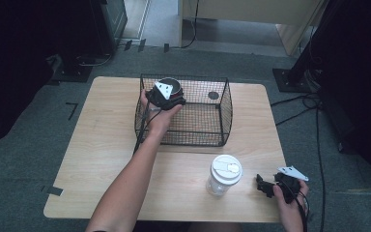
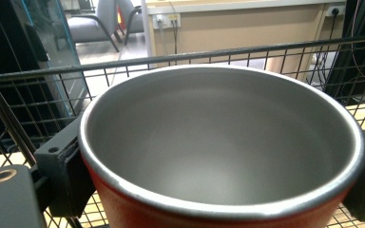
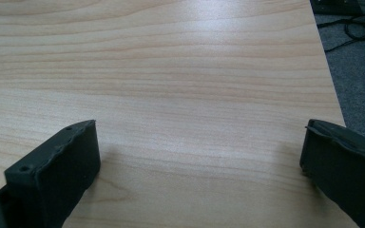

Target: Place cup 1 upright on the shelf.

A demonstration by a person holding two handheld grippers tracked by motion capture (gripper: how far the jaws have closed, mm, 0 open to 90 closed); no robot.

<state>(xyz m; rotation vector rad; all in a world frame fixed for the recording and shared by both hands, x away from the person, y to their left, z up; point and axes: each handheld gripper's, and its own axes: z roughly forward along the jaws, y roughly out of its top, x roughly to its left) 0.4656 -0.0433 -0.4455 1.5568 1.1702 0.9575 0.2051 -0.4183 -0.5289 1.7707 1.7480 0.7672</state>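
Your left gripper (image 1: 170, 92) is clamped on a red cup (image 2: 218, 156) with a grey inside, one jaw pressed to each side, and holds it inside the wire basket (image 1: 207, 130) at its rear left corner. Your right gripper (image 1: 265, 185) rests at the table's (image 1: 101, 159) front right edge, jaws wide apart over bare wood, just beside a clear jar (image 1: 223, 175) with a white lid.

both grippers are black, each topped by a grey three-cornered plate (image 1: 164, 89). black cables trail. forearms are bare.
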